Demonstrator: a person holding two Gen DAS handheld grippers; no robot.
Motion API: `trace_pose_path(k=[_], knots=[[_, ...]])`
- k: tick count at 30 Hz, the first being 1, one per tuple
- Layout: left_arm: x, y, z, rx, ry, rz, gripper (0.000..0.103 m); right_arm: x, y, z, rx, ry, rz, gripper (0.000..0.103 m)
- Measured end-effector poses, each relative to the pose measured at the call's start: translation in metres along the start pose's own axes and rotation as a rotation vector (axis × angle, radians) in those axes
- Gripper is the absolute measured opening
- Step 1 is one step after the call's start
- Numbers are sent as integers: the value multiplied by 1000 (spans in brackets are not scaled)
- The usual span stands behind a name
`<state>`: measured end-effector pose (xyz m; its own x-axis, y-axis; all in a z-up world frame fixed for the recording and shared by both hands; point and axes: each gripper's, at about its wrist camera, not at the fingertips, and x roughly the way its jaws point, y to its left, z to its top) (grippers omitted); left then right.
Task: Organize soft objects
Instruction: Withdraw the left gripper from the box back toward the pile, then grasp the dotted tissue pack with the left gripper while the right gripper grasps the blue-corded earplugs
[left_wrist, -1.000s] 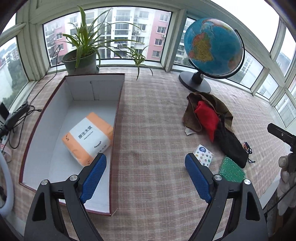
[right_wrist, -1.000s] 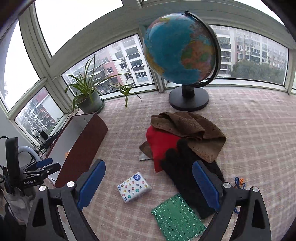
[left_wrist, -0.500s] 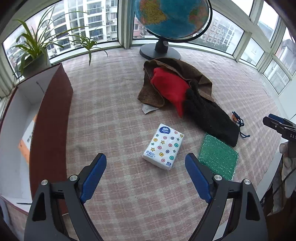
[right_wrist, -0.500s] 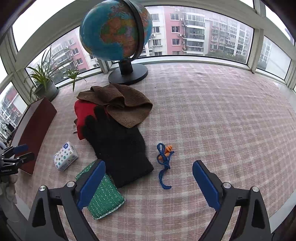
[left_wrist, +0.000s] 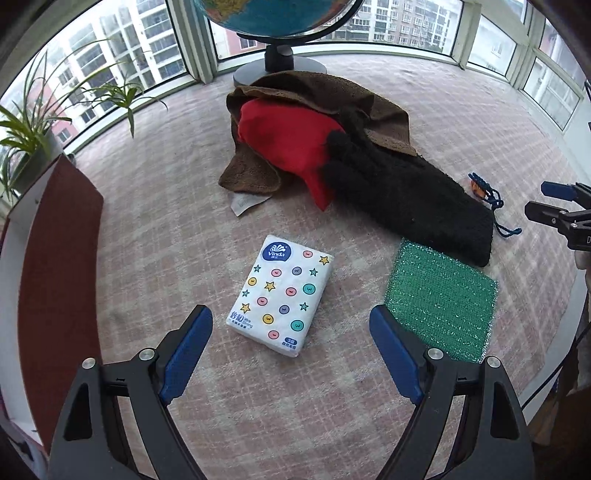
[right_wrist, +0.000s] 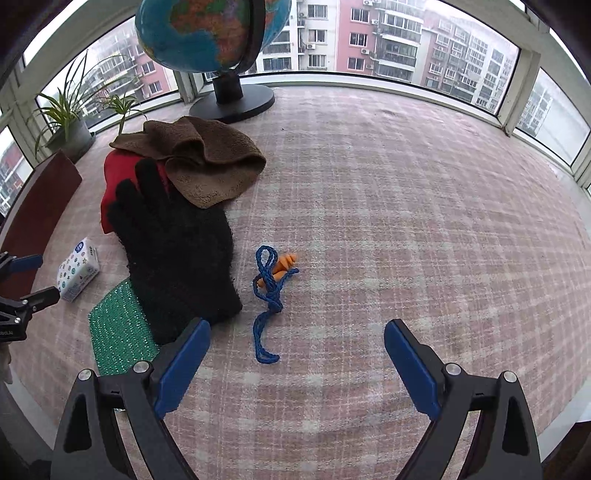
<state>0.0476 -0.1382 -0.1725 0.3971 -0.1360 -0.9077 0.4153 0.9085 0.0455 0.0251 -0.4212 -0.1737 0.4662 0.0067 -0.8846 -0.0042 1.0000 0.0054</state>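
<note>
Since 1 second ago, left tool swung from the box toward the tissue pack, frame center on the counter. Both tools wide open, empty. Next: lower, close.

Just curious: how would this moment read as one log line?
left hand-held gripper: open, over tissue pack | right hand-held gripper: open, near blue cord | nothing held

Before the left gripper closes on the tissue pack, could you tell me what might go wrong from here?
The tissue pack lies skewed between the open left gripper, so the fingers may catch its corners and twist it. The green scouring pad sits close beside the right-hand finger and could get dragged. The black glove overlaps the pad's far edge, so any tug may shift it too.
</note>
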Motion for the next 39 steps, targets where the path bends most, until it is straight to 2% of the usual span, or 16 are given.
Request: trace_pose_path(k=[4, 12, 21, 26, 31, 32, 36, 38, 39], knots=[[6, 4, 4, -4, 11, 20, 87, 12, 1, 7, -20, 15, 5, 92], [20, 11, 8, -10, 46, 25, 87, 42, 1, 19, -21, 75, 18, 65], [36, 13, 11, -8, 79, 17, 87, 62, 10, 24, -41, 125, 6, 49], [45, 13, 15, 4, 96, 11, 87, 62, 11, 25, -44, 133, 11, 46], [53, 15, 16, -10, 111, -2, 87, 60, 12, 23, -47, 136, 25, 32], [54, 15, 16, -13, 110, -3, 87, 60, 12, 24, -51, 137, 32, 26], [59, 18, 16, -31, 113, -17, 82, 63, 15, 27, -59, 141, 52, 15], [60, 19, 17, -55, 109, -45, 75, 64, 15, 28, -52, 144, 63, 12], [59, 19, 17, -63, 102, -46, 66, 65, 15, 29, -47, 146, 71, 12]])
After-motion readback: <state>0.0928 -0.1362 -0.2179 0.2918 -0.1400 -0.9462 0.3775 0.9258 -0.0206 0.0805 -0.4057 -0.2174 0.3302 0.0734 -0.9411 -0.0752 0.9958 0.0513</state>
